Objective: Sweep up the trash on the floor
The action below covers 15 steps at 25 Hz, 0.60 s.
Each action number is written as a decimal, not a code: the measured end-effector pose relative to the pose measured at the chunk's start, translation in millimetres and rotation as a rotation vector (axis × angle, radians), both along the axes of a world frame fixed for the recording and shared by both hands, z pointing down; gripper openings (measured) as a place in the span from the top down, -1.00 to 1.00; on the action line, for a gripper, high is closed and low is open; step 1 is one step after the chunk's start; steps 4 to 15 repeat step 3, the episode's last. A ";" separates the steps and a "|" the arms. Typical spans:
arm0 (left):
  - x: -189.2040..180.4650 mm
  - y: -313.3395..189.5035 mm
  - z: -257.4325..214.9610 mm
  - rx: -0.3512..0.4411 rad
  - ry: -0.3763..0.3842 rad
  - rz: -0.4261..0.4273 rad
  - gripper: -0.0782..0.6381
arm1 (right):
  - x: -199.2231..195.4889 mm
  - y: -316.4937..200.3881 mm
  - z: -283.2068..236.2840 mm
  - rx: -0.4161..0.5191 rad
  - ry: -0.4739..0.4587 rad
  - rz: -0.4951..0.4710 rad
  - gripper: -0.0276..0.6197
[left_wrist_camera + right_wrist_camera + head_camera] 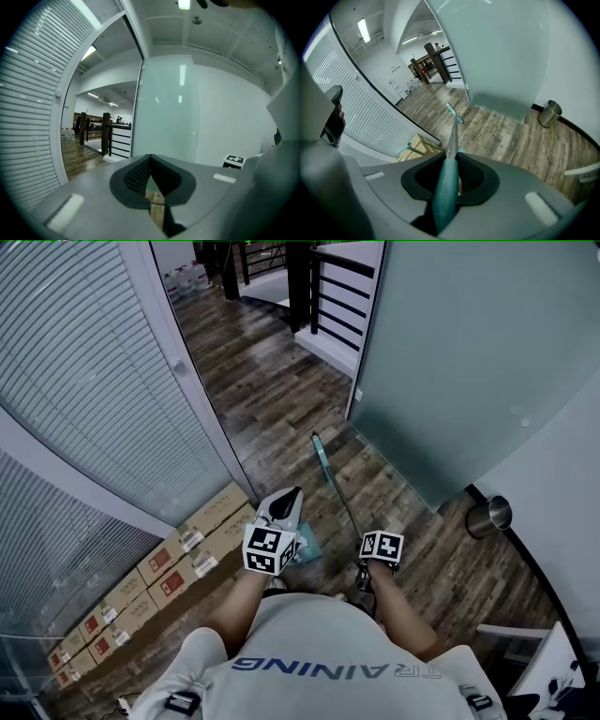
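Left gripper [150, 157]: jaws pressed shut. We hold it out nearly level, toward the glass door [166, 108].
Right gripper [450, 158]: tipped down, jaws squeezed on the teal grip of the broom [452, 135].
Broom: its thin pole runs away from us to the teal head, low over the wood floor [272, 399] in front of the glass door.
Boxes [169, 568]: in a row on our left, along the blinds [84, 371].
Bin [493, 515]: shiny, on our right by the wall.
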<state>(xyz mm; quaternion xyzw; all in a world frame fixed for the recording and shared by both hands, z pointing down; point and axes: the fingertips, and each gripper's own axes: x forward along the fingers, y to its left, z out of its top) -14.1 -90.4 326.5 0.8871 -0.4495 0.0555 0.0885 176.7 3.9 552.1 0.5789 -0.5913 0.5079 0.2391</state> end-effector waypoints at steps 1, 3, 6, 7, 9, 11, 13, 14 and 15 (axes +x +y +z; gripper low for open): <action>0.3 0.2 1.0 -0.004 0.000 0.001 0.78 | -0.1 0.8 0.8 -0.003 0.001 0.001 0.60; 0.8 0.0 2.5 -0.011 -0.001 0.003 0.78 | -0.1 1.8 2.2 -0.008 0.003 0.002 0.60; 0.8 0.0 2.5 -0.011 -0.001 0.003 0.78 | -0.1 1.8 2.2 -0.008 0.003 0.002 0.60; 0.8 0.0 2.5 -0.011 -0.001 0.003 0.78 | -0.1 1.8 2.2 -0.008 0.003 0.002 0.60; 0.8 0.0 2.5 -0.011 -0.001 0.003 0.78 | -0.1 1.8 2.2 -0.008 0.003 0.002 0.60; 0.8 0.0 2.5 -0.011 -0.001 0.003 0.78 | -0.1 1.8 2.2 -0.008 0.003 0.002 0.60; 0.8 0.0 2.5 -0.011 -0.001 0.003 0.78 | -0.1 1.8 2.2 -0.008 0.003 0.002 0.60; 0.8 0.0 2.5 -0.011 -0.001 0.003 0.78 | -0.1 1.8 2.2 -0.008 0.003 0.002 0.60; 0.8 0.0 2.5 -0.011 -0.001 0.003 0.78 | -0.1 1.8 2.2 -0.008 0.003 0.002 0.60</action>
